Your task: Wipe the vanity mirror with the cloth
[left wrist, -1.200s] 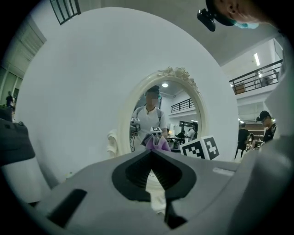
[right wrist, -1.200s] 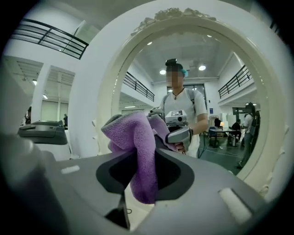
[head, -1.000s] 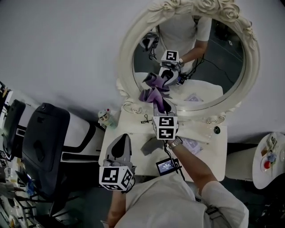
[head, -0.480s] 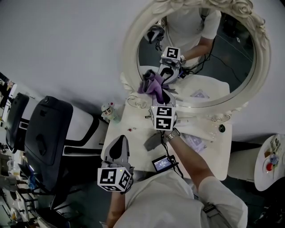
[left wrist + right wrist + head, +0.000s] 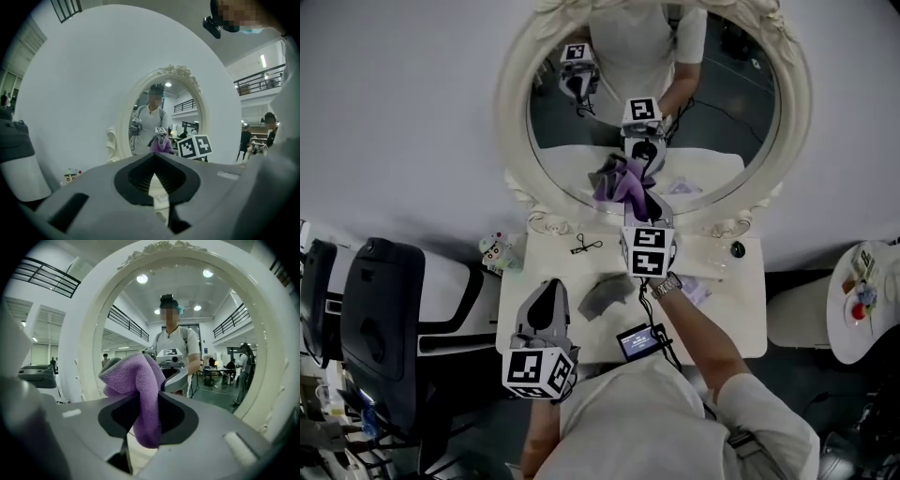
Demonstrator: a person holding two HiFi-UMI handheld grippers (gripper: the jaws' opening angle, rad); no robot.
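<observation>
Your vanity mirror (image 5: 512,112) stands upright behind the table (image 5: 741,319). Your right gripper (image 5: 147,416) pinches the purple cloth (image 5: 140,380), which bunches past its fingertips against the lower glass. Your left gripper (image 5: 152,176) hangs low, jaws together, empty.

The cloth (image 5: 136,376) is purple, fleecy microfibre, nappy and matt. The vanity mirror (image 5: 722,103) has glossy, reflective glass, and its carved frame (image 5: 512,122) is cream with a smooth satin finish. The right gripper (image 5: 147,397) and left gripper (image 5: 153,159) have matt grey plastic shells with ribbed dark inner faces. The tabletop (image 5: 741,319) is smooth and pale.
</observation>
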